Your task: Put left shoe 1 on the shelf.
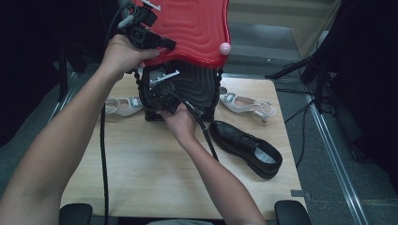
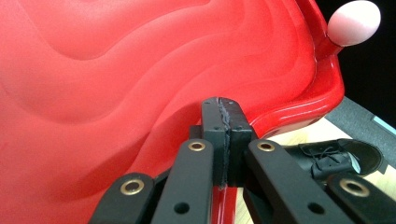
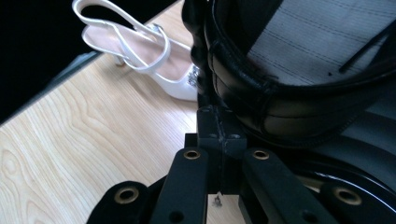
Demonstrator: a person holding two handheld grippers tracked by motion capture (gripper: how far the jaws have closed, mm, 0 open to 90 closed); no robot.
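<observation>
A red wavy lid (image 1: pixel 192 28) with a pink knob (image 1: pixel 225 48) stands raised over a black ribbed case (image 1: pixel 197 86) at the table's far middle. My left gripper (image 1: pixel 166 44) is shut on the lid's lower edge (image 2: pixel 280 112), jaws pressed together (image 2: pixel 226 105). My right gripper (image 1: pixel 158 93) is at the case's front left corner. In its own view the jaws are shut (image 3: pixel 219 112) at the padded collar of a black shoe (image 3: pixel 243 93) with a grey striped lining, just above the case's glossy rim (image 3: pixel 355 172). A second black shoe (image 1: pixel 244 147) lies on the table to the right.
One white slingback sandal (image 1: pixel 123 105) lies left of the case and another (image 1: pixel 246 105) right of it. The wooden table (image 1: pixel 155 173) has bare room in front. Cables trail from both grippers over the table. Dark stands and floor rails border the right side.
</observation>
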